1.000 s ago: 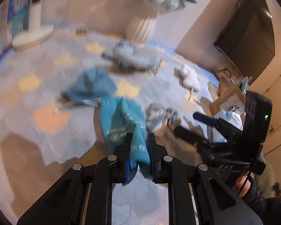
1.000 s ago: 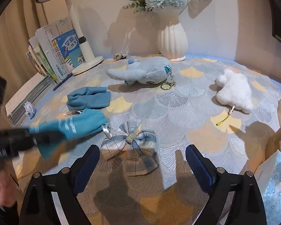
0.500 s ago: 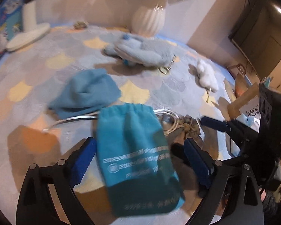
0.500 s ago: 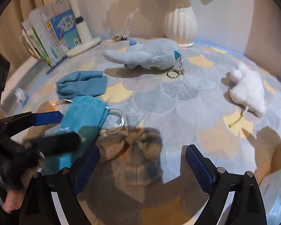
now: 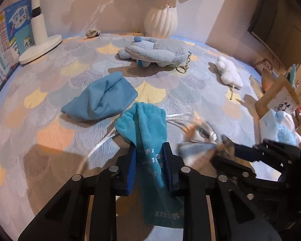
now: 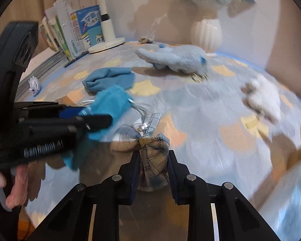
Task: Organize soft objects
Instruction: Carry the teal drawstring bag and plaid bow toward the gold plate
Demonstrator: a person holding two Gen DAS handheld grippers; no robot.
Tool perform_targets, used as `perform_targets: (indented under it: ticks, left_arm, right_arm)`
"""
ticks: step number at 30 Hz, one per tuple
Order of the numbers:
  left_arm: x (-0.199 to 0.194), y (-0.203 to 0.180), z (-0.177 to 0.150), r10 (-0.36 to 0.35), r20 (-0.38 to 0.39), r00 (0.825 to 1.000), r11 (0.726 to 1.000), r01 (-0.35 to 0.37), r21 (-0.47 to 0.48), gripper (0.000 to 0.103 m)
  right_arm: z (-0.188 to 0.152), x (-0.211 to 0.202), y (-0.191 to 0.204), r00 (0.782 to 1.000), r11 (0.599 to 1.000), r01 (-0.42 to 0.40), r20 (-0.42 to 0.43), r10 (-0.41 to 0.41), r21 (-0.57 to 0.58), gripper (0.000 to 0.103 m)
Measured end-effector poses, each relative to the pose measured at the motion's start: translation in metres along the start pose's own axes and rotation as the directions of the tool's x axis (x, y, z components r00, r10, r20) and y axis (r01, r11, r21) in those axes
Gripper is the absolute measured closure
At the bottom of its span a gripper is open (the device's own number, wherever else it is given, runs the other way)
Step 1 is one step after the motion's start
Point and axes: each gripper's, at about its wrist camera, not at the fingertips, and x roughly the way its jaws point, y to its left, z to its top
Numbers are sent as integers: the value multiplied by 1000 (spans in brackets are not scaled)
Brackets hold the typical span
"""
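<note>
- Tablecloth [image 5: 50, 136], patterned in grey, yellow and orange fans, carries the soft things spread apart.
- Long pale-blue plush toy [image 5: 156, 53] lies near the white ribbed vase [image 5: 161, 23], untouched.
- Folded blue cloth [image 5: 99, 98] rests just beyond my pouch.
- My left gripper [image 5: 149, 154] is clamped on the teal velvet drawstring pouch [image 5: 148, 128], lifting its mouth end, I judge to receive something.
- My right gripper [image 6: 153, 158] pinches the small plaid fabric bow [image 6: 153, 150] beside that pouch.
</note>
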Motion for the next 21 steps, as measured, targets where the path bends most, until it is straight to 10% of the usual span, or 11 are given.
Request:
perform_targets:
  ticks: [12, 21]
  left_arm:
    - [-54, -57, 3, -75, 118, 990, 996, 69, 61, 83]
    - [-69, -129, 4, -132, 133, 982, 976, 106, 191, 83]
  right_arm:
    - [-39, -61, -27, 999, 988, -7, 45, 1, 153, 77]
    - [-47, -137, -47, 977, 976, 122, 150, -150, 181, 77]
